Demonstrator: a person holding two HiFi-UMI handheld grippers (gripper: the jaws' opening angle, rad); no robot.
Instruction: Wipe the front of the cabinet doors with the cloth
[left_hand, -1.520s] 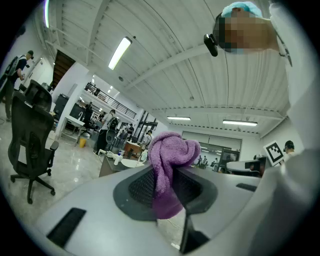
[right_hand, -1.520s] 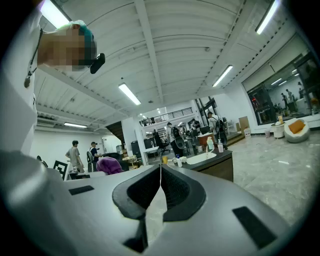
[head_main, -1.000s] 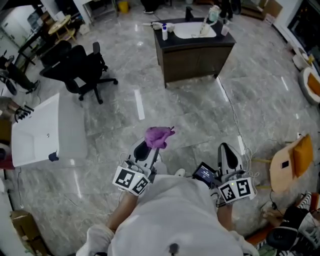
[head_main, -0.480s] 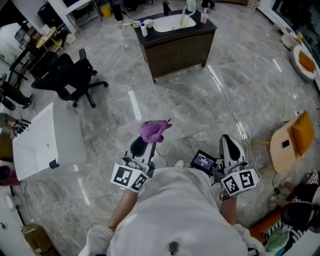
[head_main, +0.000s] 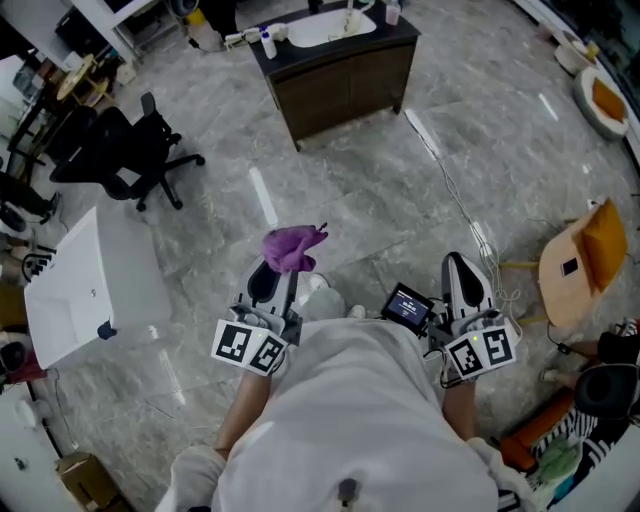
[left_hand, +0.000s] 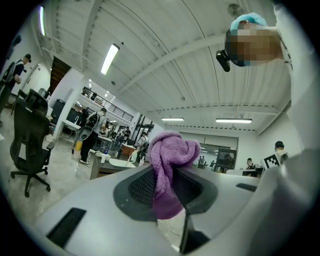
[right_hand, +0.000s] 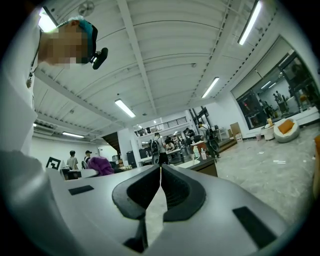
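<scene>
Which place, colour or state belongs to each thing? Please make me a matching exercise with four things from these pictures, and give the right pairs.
Things:
1. cloth
2. right tool
3. office chair
4. cabinet

Descriptions:
A. shut, with nothing in it
B. black, on the floor at the left
C. purple, pinched in the left tool
D. dark brown, at the top of the head view

Pairs: 1-C, 2-A, 3-B, 4-D

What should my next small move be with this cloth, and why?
Probably step forward toward the cabinet doors, with the cloth kept clamped. The left gripper is shut on the purple cloth, so the grasp looks ready, but the dark doors stand far across the floor, beyond reach from here. The right gripper is shut and empty.
</scene>
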